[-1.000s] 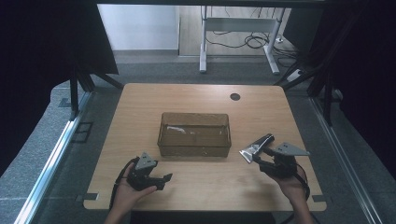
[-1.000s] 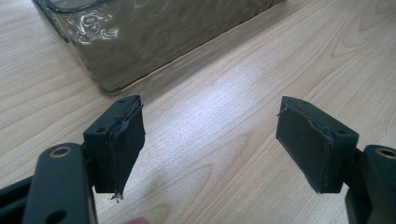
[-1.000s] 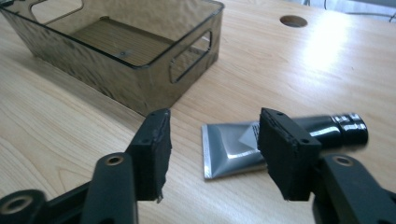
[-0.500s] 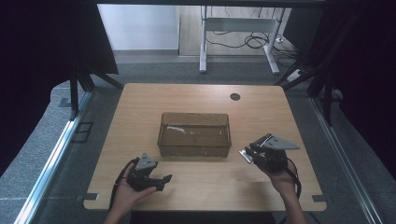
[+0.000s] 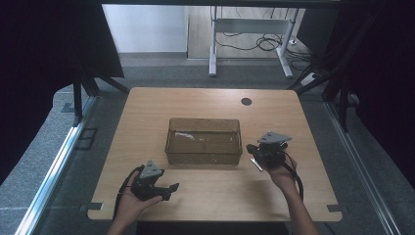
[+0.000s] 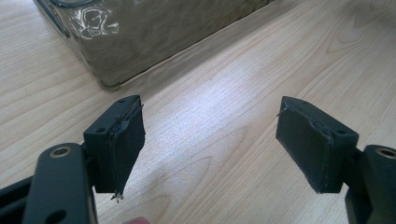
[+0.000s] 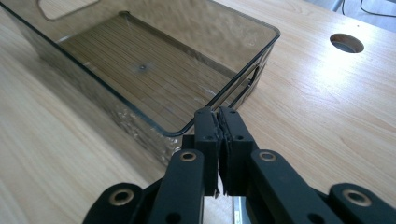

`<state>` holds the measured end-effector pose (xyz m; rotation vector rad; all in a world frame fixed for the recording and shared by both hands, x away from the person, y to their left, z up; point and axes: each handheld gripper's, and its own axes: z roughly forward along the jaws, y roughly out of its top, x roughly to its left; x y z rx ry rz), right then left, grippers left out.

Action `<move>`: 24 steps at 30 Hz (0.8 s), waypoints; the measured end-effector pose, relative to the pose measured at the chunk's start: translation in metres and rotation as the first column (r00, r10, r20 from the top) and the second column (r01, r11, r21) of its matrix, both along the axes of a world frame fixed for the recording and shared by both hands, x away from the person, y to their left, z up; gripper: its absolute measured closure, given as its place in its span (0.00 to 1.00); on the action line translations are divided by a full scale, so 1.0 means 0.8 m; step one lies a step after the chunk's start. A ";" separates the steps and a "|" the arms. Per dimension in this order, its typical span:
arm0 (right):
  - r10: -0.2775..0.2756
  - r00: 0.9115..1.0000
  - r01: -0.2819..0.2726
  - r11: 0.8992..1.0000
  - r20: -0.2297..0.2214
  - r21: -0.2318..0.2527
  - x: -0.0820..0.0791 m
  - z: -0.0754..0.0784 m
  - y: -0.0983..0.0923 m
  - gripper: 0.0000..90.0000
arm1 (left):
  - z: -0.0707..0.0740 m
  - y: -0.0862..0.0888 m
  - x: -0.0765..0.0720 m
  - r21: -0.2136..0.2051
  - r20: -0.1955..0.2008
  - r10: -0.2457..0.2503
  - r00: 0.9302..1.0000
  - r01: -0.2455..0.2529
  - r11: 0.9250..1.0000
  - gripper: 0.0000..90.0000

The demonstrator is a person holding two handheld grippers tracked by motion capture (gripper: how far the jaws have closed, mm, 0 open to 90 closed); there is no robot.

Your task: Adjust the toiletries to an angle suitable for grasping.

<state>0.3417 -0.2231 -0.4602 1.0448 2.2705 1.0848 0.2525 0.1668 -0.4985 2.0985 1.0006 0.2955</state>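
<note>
Bin: clear brown rectangular plastic bin (image 5: 204, 141), long axis left-right on light wooden table (image 5: 147, 112)
Left gripper (image 5: 172, 188): jaws spread wide
Right gripper (image 7: 218, 122): jaws pressed together, empty, at bin corner

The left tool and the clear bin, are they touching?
Apart. In the left gripper view, the open left tool hangs over bare table, with a strip of wood between its jaws and the clear bin. The high view agrees.

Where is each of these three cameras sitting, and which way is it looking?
High view: above the person's side, looking forward and down on the table; forearms, both hands.
Left gripper view: rides the left gripper, looking along its open jaws.
Right gripper view: rides the right gripper, jaws shut.
All three share the clear bin.
</note>
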 end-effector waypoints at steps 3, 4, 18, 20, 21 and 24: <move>-0.011 1.000 0.011 1.000 -0.003 -0.014 0.005 -0.001 0.002 0.98 | 0.002 0.001 -0.001 -0.002 0.003 0.001 1.000 -0.001 1.000 0.27; -0.015 1.000 0.015 1.000 -0.013 -0.020 0.009 -0.003 0.001 0.99 | 0.002 0.001 -0.001 -0.003 0.003 0.003 1.000 -0.003 1.000 0.27; -0.058 0.995 0.052 0.995 -0.076 -0.081 0.024 -0.036 0.000 0.99 | 0.000 0.000 0.000 0.005 -0.003 0.002 1.000 -0.002 1.000 0.27; -0.064 0.995 0.057 0.994 -0.082 -0.089 0.026 -0.041 -0.002 0.99 | 0.000 0.001 0.000 0.007 -0.003 0.002 1.000 -0.001 1.000 0.27; -0.066 0.994 0.058 0.994 -0.085 -0.090 0.026 -0.043 -0.002 0.99 | 0.000 0.001 0.000 0.007 -0.004 0.002 1.000 -0.002 1.000 0.27; -0.075 0.993 0.065 0.993 -0.096 -0.097 0.028 -0.049 -0.003 0.99 | 0.000 0.001 0.000 0.008 -0.005 0.002 1.000 -0.002 1.000 0.27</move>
